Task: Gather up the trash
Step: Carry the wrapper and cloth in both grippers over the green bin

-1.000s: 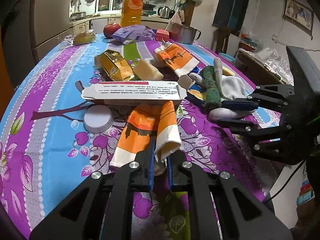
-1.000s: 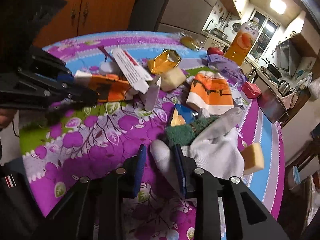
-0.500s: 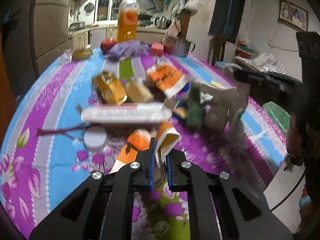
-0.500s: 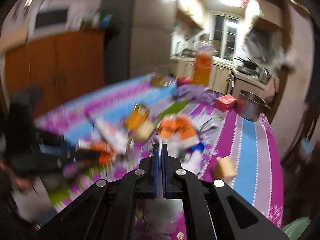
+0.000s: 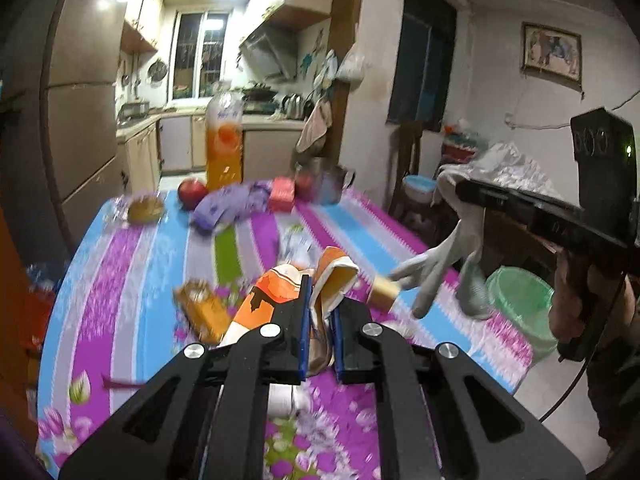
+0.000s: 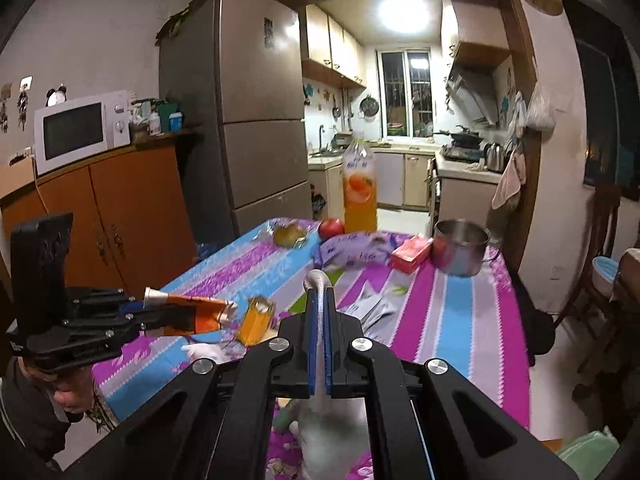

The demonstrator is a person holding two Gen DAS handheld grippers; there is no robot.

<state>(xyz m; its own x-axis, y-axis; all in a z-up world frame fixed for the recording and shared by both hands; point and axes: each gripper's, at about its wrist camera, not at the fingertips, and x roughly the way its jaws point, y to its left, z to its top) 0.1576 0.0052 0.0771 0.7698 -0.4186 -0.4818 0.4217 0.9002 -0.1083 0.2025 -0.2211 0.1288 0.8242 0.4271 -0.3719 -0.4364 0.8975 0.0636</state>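
Note:
My left gripper [image 5: 319, 316] is shut on an orange and white wrapper [image 5: 276, 292] and holds it lifted above the table; it also shows in the right wrist view [image 6: 188, 314]. My right gripper [image 6: 320, 320] is shut on a white glove [image 6: 332, 428] that hangs down from the jaws. In the left wrist view the glove [image 5: 444, 264] dangles from the right gripper above the table's right edge, near a green bin [image 5: 520, 304] on the floor.
On the purple and blue tablecloth [image 6: 456, 320] lie a yellow packet [image 6: 256, 320], a purple bag [image 6: 356, 254], a red box [image 6: 412, 254], a steel pot [image 6: 460, 252], an apple [image 6: 331, 227], and a juice bottle [image 6: 360, 188]. A yellow sponge [image 5: 384, 292] lies near the right edge.
Both grippers have lifted up from the table with their loads. The glove now hangs in the air and the wrapper has left the cloth.

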